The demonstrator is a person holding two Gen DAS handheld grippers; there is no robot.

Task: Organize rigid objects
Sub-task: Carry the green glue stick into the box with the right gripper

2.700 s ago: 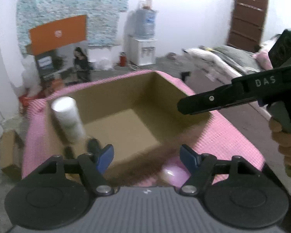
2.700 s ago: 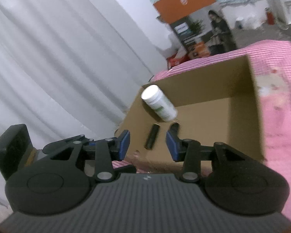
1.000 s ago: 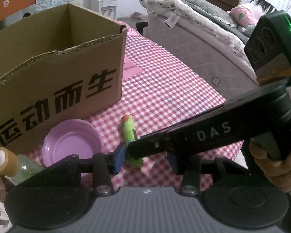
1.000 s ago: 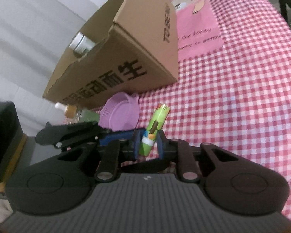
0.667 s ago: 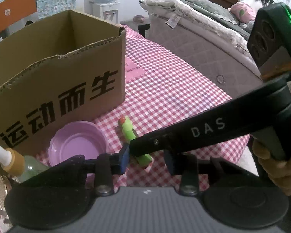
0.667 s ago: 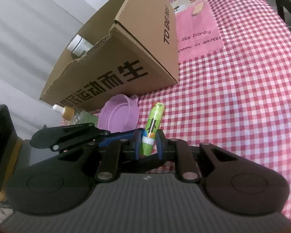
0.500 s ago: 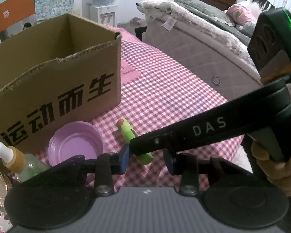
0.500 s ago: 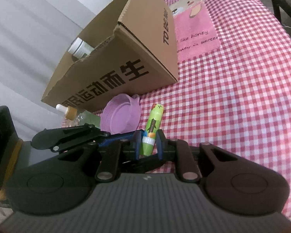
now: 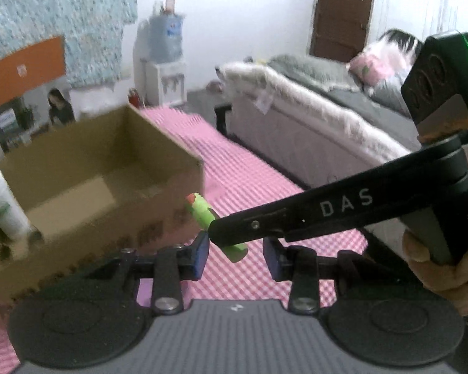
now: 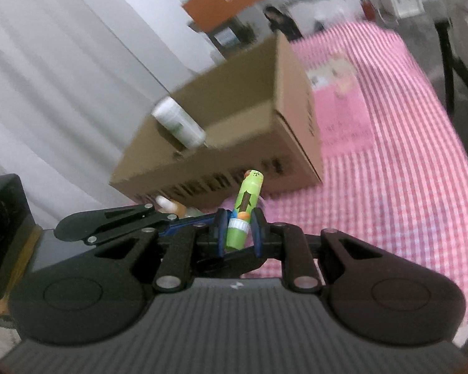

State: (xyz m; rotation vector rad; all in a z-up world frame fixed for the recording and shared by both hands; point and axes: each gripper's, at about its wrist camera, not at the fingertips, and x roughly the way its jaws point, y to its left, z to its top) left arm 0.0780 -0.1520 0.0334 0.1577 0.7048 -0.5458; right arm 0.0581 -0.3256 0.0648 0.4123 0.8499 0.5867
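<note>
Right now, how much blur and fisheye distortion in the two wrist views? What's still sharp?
Left wrist view: box and checked cloth motion-smeared, box print unreadable; left gripper sharp; edges bowed, corners black. Right wrist view: box and white bottle smeared, background soft; green tube in the right gripper crisp. Both dim, no glare.

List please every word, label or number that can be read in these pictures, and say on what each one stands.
"DAS": white letters on the black arm of the right gripper, seen from the left wrist.
Black print on the front of the cardboard box: too blurred to read.
Print on the green tube: too small to read.
Writing on the pink patch of the checked cloth: blurred, unreadable.
</note>
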